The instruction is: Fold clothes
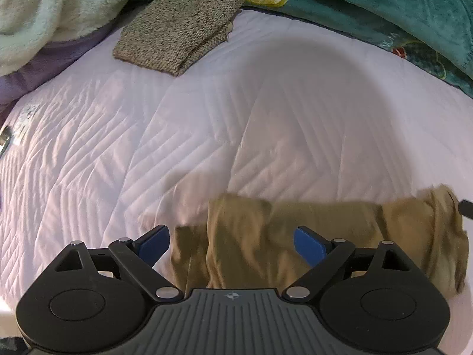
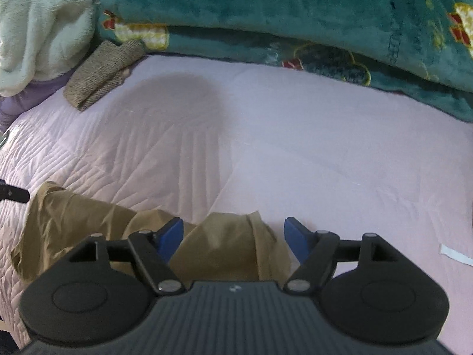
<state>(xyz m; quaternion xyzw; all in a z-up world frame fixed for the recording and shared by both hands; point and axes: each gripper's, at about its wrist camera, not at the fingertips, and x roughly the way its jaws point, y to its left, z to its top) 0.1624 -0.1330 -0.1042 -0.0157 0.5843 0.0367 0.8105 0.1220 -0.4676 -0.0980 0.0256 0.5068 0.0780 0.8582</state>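
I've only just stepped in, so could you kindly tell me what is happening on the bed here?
A person holding two tools is folding clothes on a quilted bed. Both the left tool and the right tool stand open above a tan garment, gripping nothing; it lies crumpled beneath them. A knitted piece already sits folded at the far side, by the green blanket.

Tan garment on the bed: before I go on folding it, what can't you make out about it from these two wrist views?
- Tan cloth garment, left wrist view: motion-blurred, so its seams and type are unreadable.
- Its near part, both views: hidden behind the black gripper bodies.
- Its layering, right wrist view: crumpled, so I cannot count the folds.
- Right gripper, left wrist view: only a dark tip shows at the frame edge.
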